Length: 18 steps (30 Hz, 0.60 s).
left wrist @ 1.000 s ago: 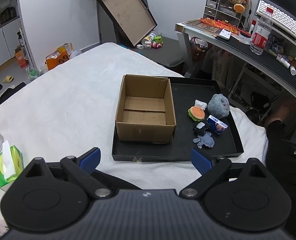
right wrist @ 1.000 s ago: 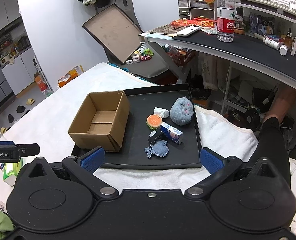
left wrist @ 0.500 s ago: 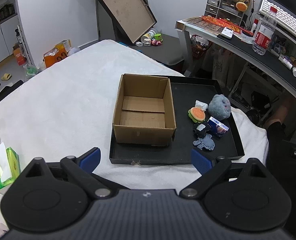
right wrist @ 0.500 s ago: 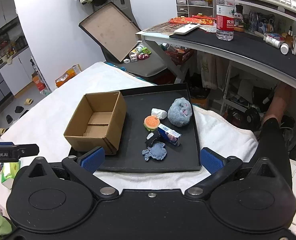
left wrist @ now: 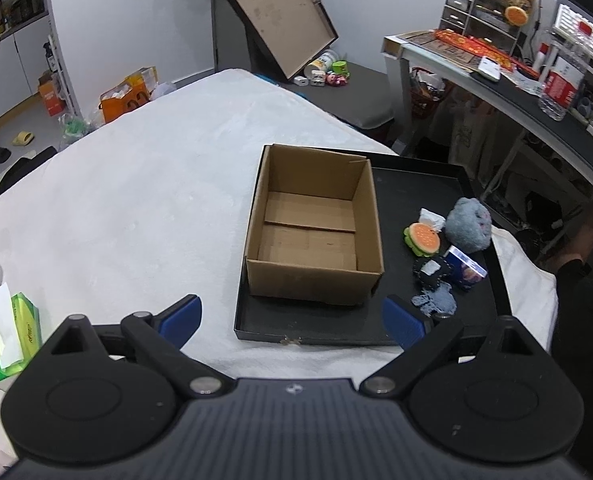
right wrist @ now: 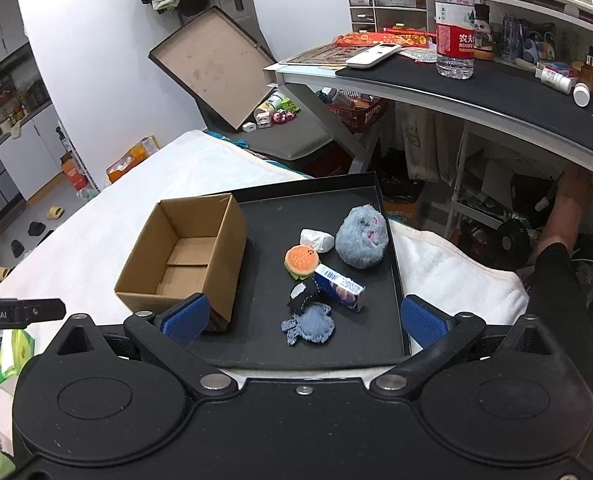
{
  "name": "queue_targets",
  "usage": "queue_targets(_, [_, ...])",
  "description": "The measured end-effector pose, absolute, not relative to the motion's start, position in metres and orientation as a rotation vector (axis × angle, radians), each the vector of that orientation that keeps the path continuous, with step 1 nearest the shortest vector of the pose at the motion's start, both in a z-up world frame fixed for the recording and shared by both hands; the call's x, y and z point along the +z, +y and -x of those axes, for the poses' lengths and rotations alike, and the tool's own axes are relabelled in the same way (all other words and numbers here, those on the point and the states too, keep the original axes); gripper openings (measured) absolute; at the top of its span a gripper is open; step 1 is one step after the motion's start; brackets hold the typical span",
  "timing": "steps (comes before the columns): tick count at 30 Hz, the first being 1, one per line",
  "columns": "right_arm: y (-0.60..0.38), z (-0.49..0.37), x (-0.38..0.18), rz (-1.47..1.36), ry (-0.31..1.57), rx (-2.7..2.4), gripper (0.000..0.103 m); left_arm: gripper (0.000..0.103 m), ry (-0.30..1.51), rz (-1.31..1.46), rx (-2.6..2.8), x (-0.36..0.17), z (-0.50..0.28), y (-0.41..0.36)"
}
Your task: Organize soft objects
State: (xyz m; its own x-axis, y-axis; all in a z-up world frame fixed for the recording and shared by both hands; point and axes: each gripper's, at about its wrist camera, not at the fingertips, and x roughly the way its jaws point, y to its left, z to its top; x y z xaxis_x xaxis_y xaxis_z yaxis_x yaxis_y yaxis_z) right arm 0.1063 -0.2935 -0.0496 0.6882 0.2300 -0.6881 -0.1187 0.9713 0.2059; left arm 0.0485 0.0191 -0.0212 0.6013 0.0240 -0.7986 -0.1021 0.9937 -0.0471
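Approach step, nothing picked yet. Your right tool (right wrist: pixel 303 317) and left tool (left wrist: pixel 291 317) both spread wide, empty. Soft toys sit on black tray (right wrist: pixel 392 256) right of empty cardboard box (right wrist: pixel 184 256). Next: lower right tool onto blue fabric piece (right wrist: pixel 309 325), nearest.

Green tissue pack (left wrist: pixel 11 338) on white bedding (left wrist: pixel 136 200); water bottle (right wrist: pixel 454 20), remote (right wrist: pixel 372 55) on desk (right wrist: pixel 476 88).

Likely a home bedroom, white bed (left wrist: pixel 136 200), cluttered desk (right wrist: pixel 496 88), slippers (left wrist: pixel 23 137)
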Motion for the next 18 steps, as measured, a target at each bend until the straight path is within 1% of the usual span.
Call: queue_targets(18, [-0.312,-0.181,-0.082,-0.242,0.8,0.151,0.102,0.094,0.961,0.115,0.107,-0.05,-0.104,0.033])
